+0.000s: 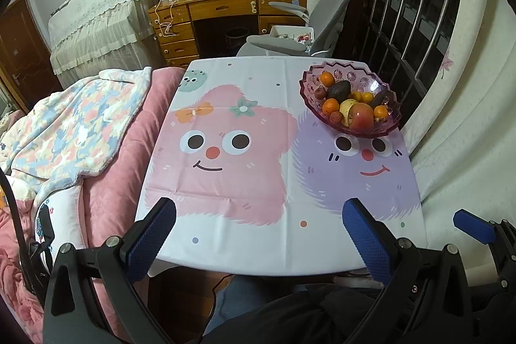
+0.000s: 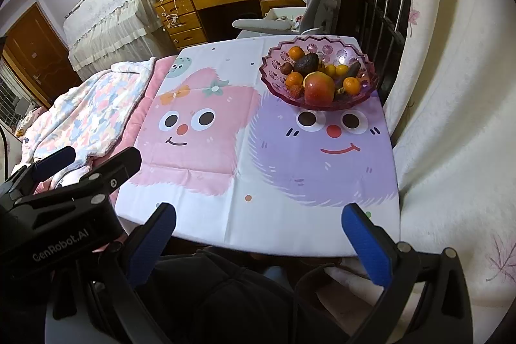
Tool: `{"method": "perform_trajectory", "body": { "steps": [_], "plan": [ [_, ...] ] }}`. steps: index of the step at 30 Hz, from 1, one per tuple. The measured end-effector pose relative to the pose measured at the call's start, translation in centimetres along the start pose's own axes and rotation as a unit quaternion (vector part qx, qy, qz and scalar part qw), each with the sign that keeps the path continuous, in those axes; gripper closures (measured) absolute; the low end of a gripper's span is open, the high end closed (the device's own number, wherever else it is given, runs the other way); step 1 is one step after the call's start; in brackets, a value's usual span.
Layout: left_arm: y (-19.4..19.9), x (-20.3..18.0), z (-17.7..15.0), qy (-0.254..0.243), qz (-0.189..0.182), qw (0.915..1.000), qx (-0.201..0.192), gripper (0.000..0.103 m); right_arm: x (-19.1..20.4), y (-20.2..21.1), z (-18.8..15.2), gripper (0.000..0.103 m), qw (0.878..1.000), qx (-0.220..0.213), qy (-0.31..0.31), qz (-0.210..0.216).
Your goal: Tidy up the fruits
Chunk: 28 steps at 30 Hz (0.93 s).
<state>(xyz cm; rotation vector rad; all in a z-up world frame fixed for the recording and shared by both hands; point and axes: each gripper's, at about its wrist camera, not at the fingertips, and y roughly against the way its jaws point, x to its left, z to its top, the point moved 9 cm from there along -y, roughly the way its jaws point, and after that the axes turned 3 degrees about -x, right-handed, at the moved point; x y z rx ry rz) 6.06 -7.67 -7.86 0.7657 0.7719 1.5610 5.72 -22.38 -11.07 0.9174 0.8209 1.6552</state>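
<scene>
On the table's (image 1: 225,234) far right corner sits a purple bowl (image 1: 387,115) holding an apple (image 1: 361,116), avocado (image 1: 338,90), and oranges (image 1: 331,106). Left gripper (image 1: 259,236) and right gripper (image 2: 258,236) both gape wide, empty, near edge.

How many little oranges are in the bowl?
5 show. One at the back, one front left, one front right, and two small ones in the middle of the bowl. More may hide under other fruit.
</scene>
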Motion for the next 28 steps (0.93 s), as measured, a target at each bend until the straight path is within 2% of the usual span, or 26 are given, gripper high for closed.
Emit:
{"method": "perform_trajectory", "body": {
  "steps": [28],
  "plan": [
    [0.08,-0.28,0.37,0.001,0.001,1.0000,0.000,0.000,0.01,0.09,0.16,0.000,1.000,-0.001,0.000,-0.001]
  ]
}}
